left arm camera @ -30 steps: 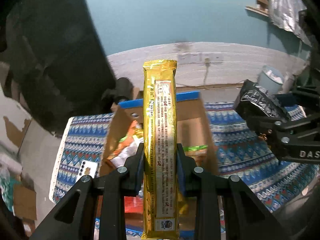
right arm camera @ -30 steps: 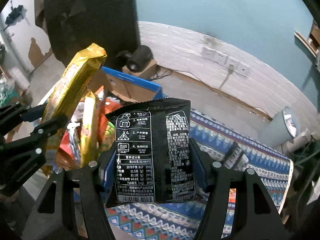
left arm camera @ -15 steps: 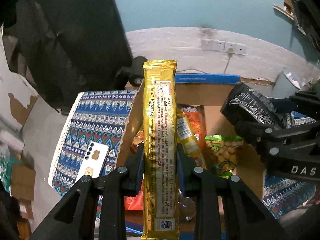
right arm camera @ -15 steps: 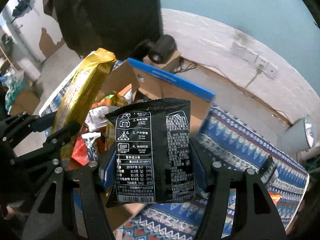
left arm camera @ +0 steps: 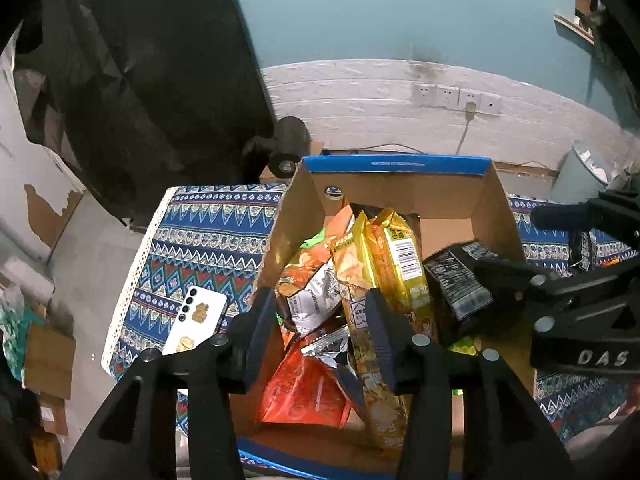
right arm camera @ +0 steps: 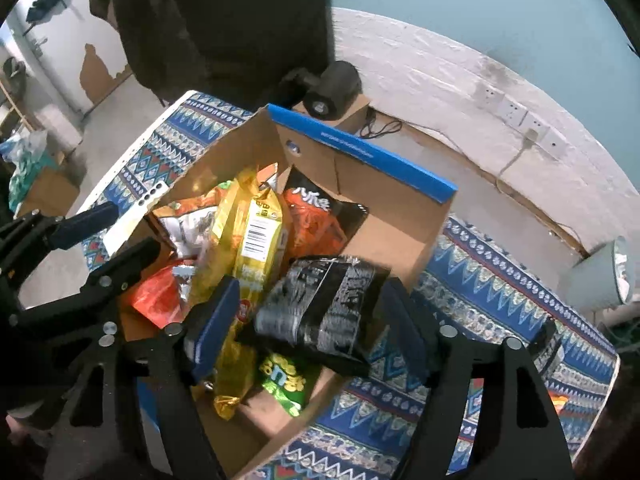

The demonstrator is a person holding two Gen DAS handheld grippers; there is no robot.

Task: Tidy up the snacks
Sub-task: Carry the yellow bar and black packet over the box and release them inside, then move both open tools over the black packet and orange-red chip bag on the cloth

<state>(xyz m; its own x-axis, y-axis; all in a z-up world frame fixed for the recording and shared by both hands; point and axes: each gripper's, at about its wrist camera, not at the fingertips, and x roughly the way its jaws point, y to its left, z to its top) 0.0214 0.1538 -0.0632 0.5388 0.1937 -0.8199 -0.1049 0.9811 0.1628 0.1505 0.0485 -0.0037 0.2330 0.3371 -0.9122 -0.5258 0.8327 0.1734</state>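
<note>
A cardboard box [left arm camera: 492,216] with a blue rim holds several snack packs. My left gripper [left arm camera: 318,332] is open above the box; the long gold pack [left arm camera: 376,364] lies below it among orange packs. My right gripper [right arm camera: 308,332] is open over the box's right side; the black pack [right arm camera: 324,308] is loose and blurred between its fingers, over the box's edge. In the left wrist view the right gripper [left arm camera: 560,300] shows at right with the black pack [left arm camera: 456,280] in front of it. In the right wrist view the box [right arm camera: 392,236], the gold packs [right arm camera: 256,236] and the left gripper [right arm camera: 72,264] show.
The box stands on a blue patterned cloth [left arm camera: 200,248]. A white phone [left arm camera: 196,320] lies on the cloth left of the box. A black speaker [right arm camera: 332,88] sits on a small carton behind the box. A grey bin [right arm camera: 604,276] stands at the right. Another small pack [left arm camera: 582,248] lies on the cloth at right.
Both grippers have opened over the box. The gold pack has dropped from my left gripper into the box. The black pack has left my right gripper's hold and tilts down.
</note>
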